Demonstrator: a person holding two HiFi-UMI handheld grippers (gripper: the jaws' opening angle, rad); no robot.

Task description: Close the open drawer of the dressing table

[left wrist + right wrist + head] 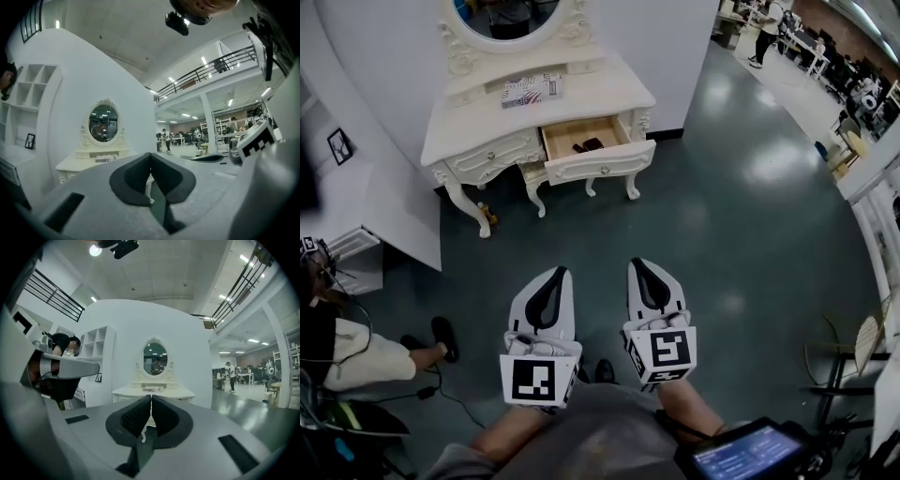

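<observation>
Dressing table (534,103): white, set against the wall, with an oval mirror (514,19) above its surface; the landmark for every entry below.
Open drawer (602,165): right-hand drawer of the dressing table, pulled out toward the viewer, with a small dark item (588,145) inside. Its front panel faces the tools, so a straight push should close it.
Left tool (555,274): well short of the dressing table, over the floor, jaws closed on nothing.
Right tool (639,265): just beside the left tool, roughly in line with the open drawer, jaws together and empty; a closed tip probably serves as a blunt pusher.
Stage: approach; the drawer is not yet touched.
</observation>
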